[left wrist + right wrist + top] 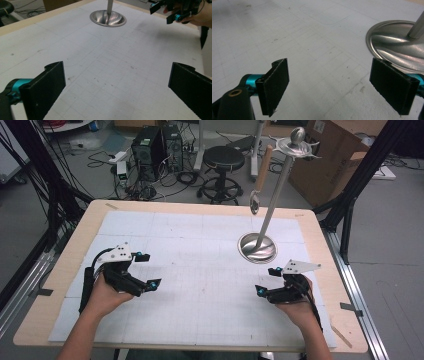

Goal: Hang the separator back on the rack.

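Note:
A metal stand has its round base on the white gridded mat, right of centre, and a slim pole rises from it. A wooden-handled utensil hangs from the stand's top. My left gripper rests low at the mat's left, open, with nothing between its jaws. My right gripper is at the mat's right, just in front of the base, open and empty. In the left gripper view the base is far ahead and the right gripper at upper right.
The wooden table's edge frames the mat. Beyond it stand a black stool, computer towers with cables and a cardboard box. Black frame posts rise at both sides.

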### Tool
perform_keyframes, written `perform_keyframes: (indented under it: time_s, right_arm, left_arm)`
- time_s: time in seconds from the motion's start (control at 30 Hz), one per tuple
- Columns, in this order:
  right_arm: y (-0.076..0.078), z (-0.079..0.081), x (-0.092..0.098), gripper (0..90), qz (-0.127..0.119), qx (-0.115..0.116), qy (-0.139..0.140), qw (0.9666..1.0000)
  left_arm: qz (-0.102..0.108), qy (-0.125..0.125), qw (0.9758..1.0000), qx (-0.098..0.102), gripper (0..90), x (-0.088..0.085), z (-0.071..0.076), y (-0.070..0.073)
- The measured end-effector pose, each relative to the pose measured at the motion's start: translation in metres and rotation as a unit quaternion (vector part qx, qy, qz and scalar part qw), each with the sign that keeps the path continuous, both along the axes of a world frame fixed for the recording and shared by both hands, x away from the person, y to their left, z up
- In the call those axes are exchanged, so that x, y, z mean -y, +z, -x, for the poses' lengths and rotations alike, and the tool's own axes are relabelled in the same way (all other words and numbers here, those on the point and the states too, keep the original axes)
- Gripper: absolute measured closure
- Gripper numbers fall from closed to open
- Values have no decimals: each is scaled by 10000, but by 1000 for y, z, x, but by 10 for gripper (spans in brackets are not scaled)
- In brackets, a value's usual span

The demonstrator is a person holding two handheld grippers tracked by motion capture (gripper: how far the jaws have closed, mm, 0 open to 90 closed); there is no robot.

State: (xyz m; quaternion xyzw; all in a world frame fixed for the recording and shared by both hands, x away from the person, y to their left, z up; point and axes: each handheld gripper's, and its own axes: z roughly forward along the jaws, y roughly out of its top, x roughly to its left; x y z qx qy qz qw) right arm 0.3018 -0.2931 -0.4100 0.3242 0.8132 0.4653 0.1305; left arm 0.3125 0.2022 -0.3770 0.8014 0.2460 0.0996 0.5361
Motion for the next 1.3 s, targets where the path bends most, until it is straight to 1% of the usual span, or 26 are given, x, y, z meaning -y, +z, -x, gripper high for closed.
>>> perform_keyframes:
  time_s: [0.07,0.17,0.3,0.37,0.4,0.5,0.67,0.8,0.83,0.97,1.2,1.3]
  right_arm:
    - [0,0,2,148,-27,-7,-23,10000]
    - [-1,0,2,148,-53,-28,-43,10000]
    - [-2,-1,3,148,-10,-37,-56,10000]
    - [-1,0,3,148,-3,-30,-52,10000]
    - [-1,0,2,148,5,11,-32,10000]
    - [-1,-1,1,149,36,-1,-42,10000]
    - [-1,0,0,148,64,-14,-60,10000]
    - [-1,-1,1,148,69,-6,-61,10000]
    - [-1,0,0,149,66,-42,-54,10000]
    - [-1,0,0,148,63,-42,-51,10000]
    - [-2,0,0,149,75,-30,-44,10000]
    - [-2,-1,1,149,66,-36,-42,10000]
  left_arm:
    - [8,24,10000,16,17,-2,0,-2]
    - [37,97,9999,-18,17,-7,-3,-7]
    - [36,203,9998,-62,17,-12,-6,-11]
    - [28,198,9998,-47,17,-12,-6,-10]
    - [74,196,9998,-21,17,-13,-6,-9]
    - [90,181,9998,-29,17,-13,-5,-9]
    - [49,141,9999,-32,17,-11,-4,-9]
    - [31,155,9999,-39,17,-10,-4,-10]
    - [27,160,9999,-39,17,-10,-4,-10]
    - [112,155,9998,-83,17,-11,-5,-9]
    - [42,147,9998,-95,17,-10,-5,-10]
    - [56,174,9998,-102,17,-11,-6,-10]
